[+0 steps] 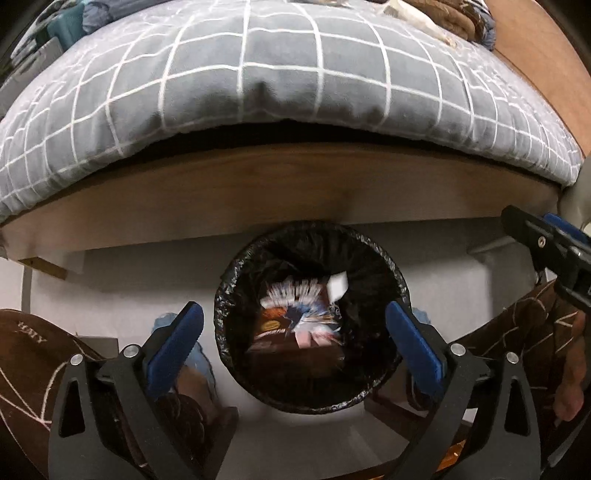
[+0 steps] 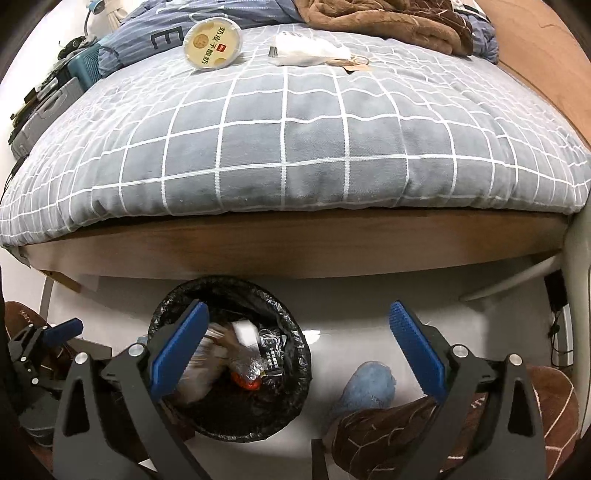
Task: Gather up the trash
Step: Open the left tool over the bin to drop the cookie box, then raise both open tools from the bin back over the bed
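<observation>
The trash bin (image 1: 312, 317), lined with a black bag, stood on the pale floor just in front of the wooden bed frame (image 1: 280, 195). We held the left gripper (image 1: 293, 338) directly above its mouth, pointing down, with the blue pads (image 1: 177, 347) spread wide and nothing between them. Inside the bin, blurred in the left wrist view, lay a printed wrapper (image 1: 295, 317) with a small white scrap (image 1: 338, 286) above it that appeared to be in the air.

From the right wrist view the same bin (image 2: 229, 360) sat low and left, and we saw crumpled foil and an orange-red piece (image 2: 247, 384) among the packaging in it. Our right gripper (image 2: 299, 356) hovered beside the bin rather than over it, its left pad overlapping the bin's rim and its right pad over bare floor; its jaws also stood wide and empty. In the left wrist view the right gripper's tip (image 1: 546, 243) showed at the right edge.

More trash remained on the grey checked quilt (image 2: 295, 147), well apart from both grippers: a round yellow-lidded tub (image 2: 213, 44) and, to its right, a white crumpled bag (image 2: 310, 50) with a small brown tag beside it. A brown blanket (image 2: 388, 22) lay bunched at the far end of the bed. Below us we saw brown patterned trousers (image 2: 384, 435) and a blue slipper (image 2: 369, 384) on the floor.
</observation>
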